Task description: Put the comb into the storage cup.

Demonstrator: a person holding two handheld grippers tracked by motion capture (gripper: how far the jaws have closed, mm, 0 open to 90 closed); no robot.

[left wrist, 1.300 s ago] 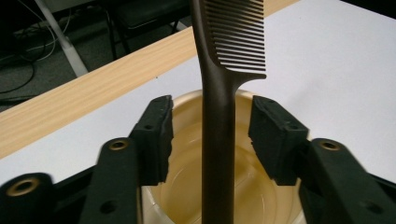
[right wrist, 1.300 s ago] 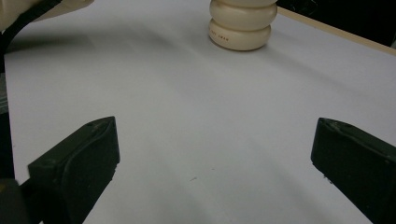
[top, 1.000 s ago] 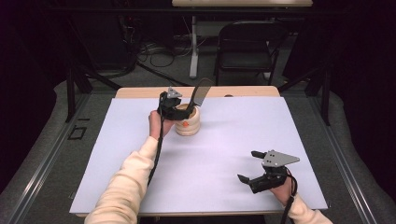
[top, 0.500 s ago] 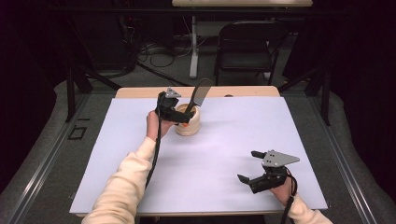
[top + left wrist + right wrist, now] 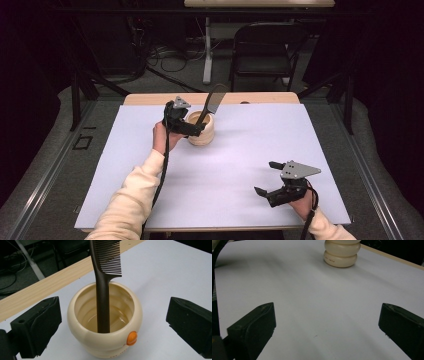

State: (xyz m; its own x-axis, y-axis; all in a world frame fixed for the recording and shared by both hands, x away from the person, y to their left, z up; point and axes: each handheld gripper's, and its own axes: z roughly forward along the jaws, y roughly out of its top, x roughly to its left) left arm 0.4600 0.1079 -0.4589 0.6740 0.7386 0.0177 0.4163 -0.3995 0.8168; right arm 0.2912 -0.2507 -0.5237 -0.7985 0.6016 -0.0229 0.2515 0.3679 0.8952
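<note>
A cream ribbed cup (image 5: 204, 134) stands at the back of the white-covered table, left of centre. A dark brown comb (image 5: 213, 102) stands in it handle down, leaning to the right. My left gripper (image 5: 194, 129) sits just left of the cup. In the left gripper view its jaws have just been opening and stand wide apart: my left gripper (image 5: 113, 315) is open, with the cup (image 5: 105, 342) and comb (image 5: 103, 302) between the pads and untouched. My right gripper (image 5: 265, 177) rests open near the front right, holding nothing; the right gripper view (image 5: 324, 317) shows the cup (image 5: 341, 255) far off.
A white sheet (image 5: 235, 160) covers the table, with a bare wooden strip (image 5: 260, 98) along the far edge. A folding chair (image 5: 265, 47) and cables stand on the floor beyond. Bare sheet lies between the two grippers.
The left gripper's jaws have spread apart from the comb, and the hand has drawn back slightly from the cup. The comb stays standing in the cup. The right gripper has not moved.
</note>
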